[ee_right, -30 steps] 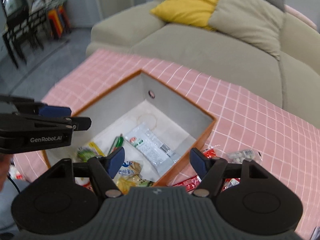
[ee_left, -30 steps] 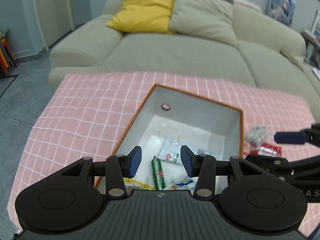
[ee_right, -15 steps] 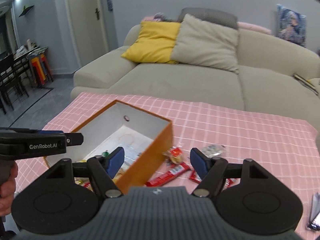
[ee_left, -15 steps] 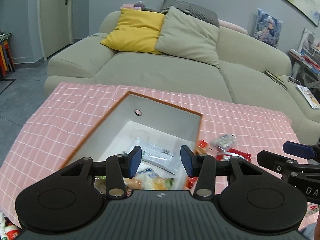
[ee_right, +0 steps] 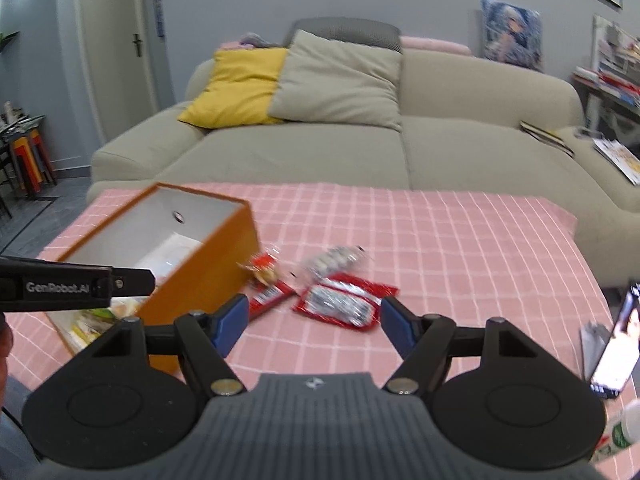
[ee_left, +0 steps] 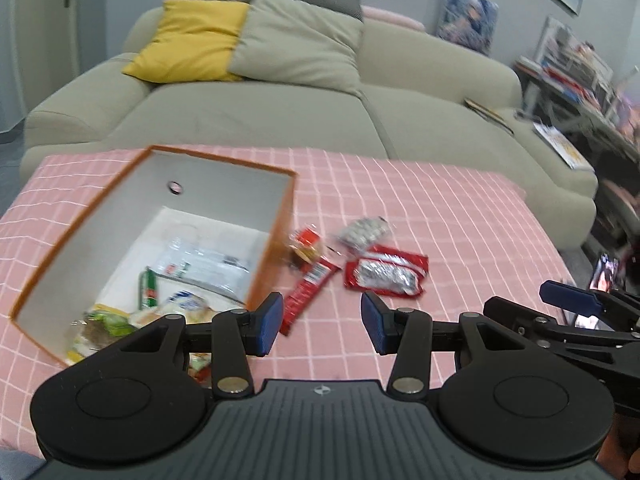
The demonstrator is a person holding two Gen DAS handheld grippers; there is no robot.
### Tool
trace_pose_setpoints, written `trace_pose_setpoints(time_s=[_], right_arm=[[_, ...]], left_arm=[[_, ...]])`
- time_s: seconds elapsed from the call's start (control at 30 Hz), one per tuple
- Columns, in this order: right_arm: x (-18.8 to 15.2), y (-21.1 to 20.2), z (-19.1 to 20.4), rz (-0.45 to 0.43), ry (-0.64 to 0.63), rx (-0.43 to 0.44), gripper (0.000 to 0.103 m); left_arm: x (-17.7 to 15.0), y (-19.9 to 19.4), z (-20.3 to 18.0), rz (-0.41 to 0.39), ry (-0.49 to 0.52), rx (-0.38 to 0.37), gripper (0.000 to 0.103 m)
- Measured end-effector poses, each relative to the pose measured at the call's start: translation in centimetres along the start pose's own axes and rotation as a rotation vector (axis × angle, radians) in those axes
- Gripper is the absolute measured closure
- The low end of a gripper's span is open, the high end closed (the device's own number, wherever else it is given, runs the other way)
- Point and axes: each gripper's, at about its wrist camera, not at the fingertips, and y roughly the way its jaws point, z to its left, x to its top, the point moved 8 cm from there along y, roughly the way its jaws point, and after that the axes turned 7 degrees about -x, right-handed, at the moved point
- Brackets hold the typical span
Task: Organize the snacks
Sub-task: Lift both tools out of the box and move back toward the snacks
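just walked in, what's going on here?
A person is sorting snacks with a handheld gripper in each hand. Several packets already lie in the orange box on the pink checked tablecloth. Four remain loose beside it: a long red bar, a red-and-silver packet, a clear silvery packet and a small red packet. The left gripper and right gripper are both open and empty, aimed toward the loose snacks.

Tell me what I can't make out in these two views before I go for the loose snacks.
- Near end of the box, left wrist view: the gripper body covers the packets there.
- Box contents, right wrist view: the orange wall and the left gripper hide most.
- Labels on the red packet and red bar: blurred.
- Phone, right wrist view: cut by the edge.
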Motion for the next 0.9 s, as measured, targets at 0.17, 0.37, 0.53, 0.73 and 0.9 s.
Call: trace_pose_setpoints(time_s=[0.17,0.37,0.53,0.73,0.9], right_arm=[[-2.0,1.6,-1.7,0.046,0.022,-0.026,0.033],[-3.2,3.4,-2.1,0.074,-0.013,-0.021,0.034],[-3.1,5.5,-1.8,0.072,-0.081,0.005,0.034],[-2.7,9.0,-1.5,0.079,-0.217,0.027,0.033],[-2.3,12.5,-1.4,0.098,-0.303,0.067,0.025]], left_arm=[[-1.1,2.0,-1.0,0.056,0.029,-0.01,0.05],[-1.4,4.3,-1.8,0.105,0.08,0.002,0.05],[-0.6,7.0,-2.0,0.152,0.141,0.026,0.05],[-0.1,10.6,-2.0,0.195,0.16,0.05,0.05],[-0.1,13.4,-1.1,0.168,0.154,0.128,0.05]])
